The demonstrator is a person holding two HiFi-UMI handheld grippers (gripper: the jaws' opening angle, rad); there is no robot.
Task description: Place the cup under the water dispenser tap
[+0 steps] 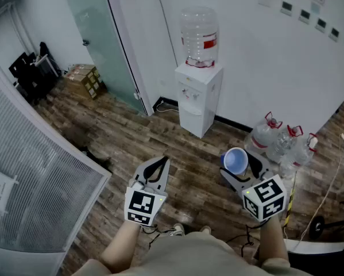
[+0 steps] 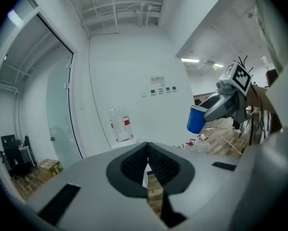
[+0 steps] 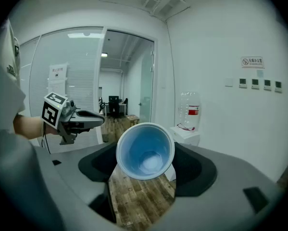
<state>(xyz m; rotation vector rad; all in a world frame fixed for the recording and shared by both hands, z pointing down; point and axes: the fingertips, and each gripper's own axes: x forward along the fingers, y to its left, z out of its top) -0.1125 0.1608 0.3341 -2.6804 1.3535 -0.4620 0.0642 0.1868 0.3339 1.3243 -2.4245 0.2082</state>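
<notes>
A blue paper cup point(image 1: 235, 161) lies on its side between the jaws of my right gripper point(image 1: 240, 168), which is shut on it. In the right gripper view the cup point(image 3: 145, 150) shows its empty mouth toward the camera. My left gripper point(image 1: 160, 165) is held beside it, shut with nothing in it; its pads point(image 2: 156, 163) meet at the tips. The white water dispenser point(image 1: 198, 96), with a clear bottle point(image 1: 199, 36) on top, stands against the wall some way ahead of both grippers. Its tap recess faces me.
Several clear water jugs point(image 1: 283, 142) stand on the wood floor right of the dispenser. A glass door point(image 1: 100, 39) is to its left, with a cardboard box point(image 1: 84, 78) and black chairs point(image 1: 31, 71) beyond. A cable point(image 1: 327, 194) trails at the right.
</notes>
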